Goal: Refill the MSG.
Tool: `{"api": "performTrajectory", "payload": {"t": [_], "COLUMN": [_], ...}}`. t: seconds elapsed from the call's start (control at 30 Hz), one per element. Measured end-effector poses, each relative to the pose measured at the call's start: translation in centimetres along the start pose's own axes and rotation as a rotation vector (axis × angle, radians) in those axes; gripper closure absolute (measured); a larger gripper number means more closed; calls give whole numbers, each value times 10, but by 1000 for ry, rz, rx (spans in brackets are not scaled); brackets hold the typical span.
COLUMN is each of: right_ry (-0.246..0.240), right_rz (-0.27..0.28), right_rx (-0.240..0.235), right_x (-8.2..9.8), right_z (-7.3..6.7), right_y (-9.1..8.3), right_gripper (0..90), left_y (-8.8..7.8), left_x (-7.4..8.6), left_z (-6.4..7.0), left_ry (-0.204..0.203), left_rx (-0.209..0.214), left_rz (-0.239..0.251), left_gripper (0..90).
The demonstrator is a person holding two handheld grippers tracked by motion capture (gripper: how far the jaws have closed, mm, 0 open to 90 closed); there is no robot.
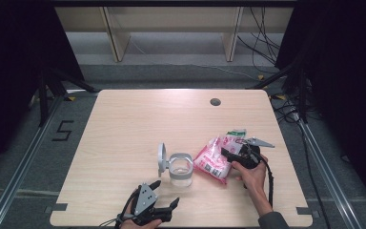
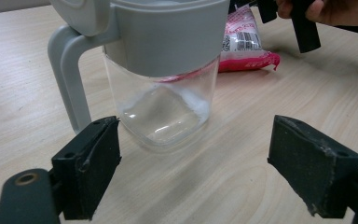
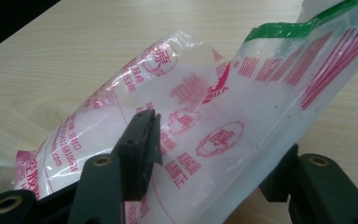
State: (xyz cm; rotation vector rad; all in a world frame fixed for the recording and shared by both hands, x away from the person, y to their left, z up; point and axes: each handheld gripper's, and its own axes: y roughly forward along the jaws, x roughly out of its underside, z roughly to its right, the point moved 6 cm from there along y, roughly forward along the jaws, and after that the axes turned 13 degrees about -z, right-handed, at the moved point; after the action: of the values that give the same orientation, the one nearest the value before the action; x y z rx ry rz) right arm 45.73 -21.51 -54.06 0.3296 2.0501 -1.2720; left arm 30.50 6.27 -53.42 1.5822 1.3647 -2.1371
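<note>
While the high view hides it, the right gripper [image 3: 205, 154] clasps the pink-printed bag [image 3: 205, 107]; left gripper [image 2: 205, 158] gapes before the lidded jar [image 2: 163, 74].

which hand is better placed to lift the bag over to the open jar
Right. The right gripper already has the pink bag between its fingers. The left gripper stands open in front of the jar, clear of the bag, better suited to steadying the jar.

A lab: black curtains [image 1: 9, 57], floor rails [image 1: 19, 167] (numbered), loose cables [image 1: 267, 43].
</note>
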Motion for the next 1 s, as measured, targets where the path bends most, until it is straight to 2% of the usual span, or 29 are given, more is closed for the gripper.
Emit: {"api": "performTrajectory", "payload": {"t": [0.07, 0.1, 0.13, 0.17, 0.2, 0.23, 0.27, 0.3, 0.33, 0.37, 0.4, 0.43, 0.47, 0.5, 0.53, 0.57, 0.63, 0.67, 0.7, 0.73, 0.77, 0.8, 0.83, 0.87, 0.9, 0.93, 0.97, 1.0], "right_ry": [-4, -7, -15, -20, -19, 26, 1, -4, -55, -44, -51, -63, -74, -77, -99, -58, -76, -71, -70, -60, -93, -99, -144, -147, -145, -147, -169, -175], "right_rz": [-19, -20, -18, -16, -13, -23, -24, -25, -17, -20, -18, -13, -11, -20, -18, -25, -36, -28, -9, -12, 1, 8, 16, 32, 59, 67, 79, 83], "right_rx": [16, 18, 11, -2, 17, -4, 6, 0, 33, 13, 16, 8, 3, 3, 17, 11, 22, 7, -3, -3, -1, 3, 2, 3, -22, -3, -6, -23], "right_x": [0, 0, -1, -1, -2, -1, -2, -1, -3, -3, -3, -4, -4, -4, -4, -3, -3, -4, -5, -6, -8, -9, -12, -13, -15, -17, -19, -20], "right_z": [0, 0, 0, -1, -1, -7, -6, -7, -2, -4, -3, -4, -5, -6, -5, -9, -8, -10, -11, -13, -13, -15, -15, -16, -19, -20, -22, -27], "right_y": [-1, 0, 1, 1, 2, 2, 3, 3, 4, 4, 4, 4, 4, 4, 5, 5, 4, 3, 3, 1, 0, -3, -5, -7, -10, -12, -16, -20], "right_gripper": [517, 543, 591, 604, 636, 670, 698, 734, 766, 800, 833, 863, 881, 893, 900, 900, 900, 900, 900, 900, 900, 900, 900, 900, 900, 900, 900, 900], "left_y": [0, 0, 0, 1, 0, 0, 0, 0, 0, 0, 0, -1, 0, 0, 0, 0, -1, 0, 0, 0, -1, -1, 0, 0, 0, 0, 0, 0], "left_x": [1, 0, 1, 0, 1, 1, 0, 0, 1, 1, 0, 0, 0, 2, 2, 1, 0, 1, 1, 1, 0, -1, 0, 1, 0, 0, 0, 0], "left_z": [1, 0, -2, -1, 1, 1, 2, 0, -2, -1, -1, -3, -3, 0, 0, -1, -2, -1, -1, 0, -1, -2, -2, 0, 1, 2, 2, 1], "left_ry": [-26, -7, 19, 16, -19, -23, -37, 1, 18, 5, 5, 24, 26, -25, -16, 6, 3, -17, -27, -28, -7, 9, 8, -25, -28, -19, -36, -22], "left_rx": [5, 2, -11, 0, 2, 4, 7, -2, -11, -3, 1, -3, -3, -6, -6, 2, -5, 1, -1, 5, -1, -1, -3, 0, 9, 11, 15, 10], "left_rz": [0, 5, -16, -2, -9, -3, 7, 0, -16, -5, -2, -4, -1, -12, -17, -6, -2, 1, 1, -1, 4, 5, 4, -9, 4, 5, 11, -4], "left_gripper": [156, 156, 156, 156, 156, 156, 156, 156, 156, 156, 156, 156, 156, 156, 156, 156, 156, 156, 156, 157, 157, 157, 157, 157, 157, 157, 157, 157]}}
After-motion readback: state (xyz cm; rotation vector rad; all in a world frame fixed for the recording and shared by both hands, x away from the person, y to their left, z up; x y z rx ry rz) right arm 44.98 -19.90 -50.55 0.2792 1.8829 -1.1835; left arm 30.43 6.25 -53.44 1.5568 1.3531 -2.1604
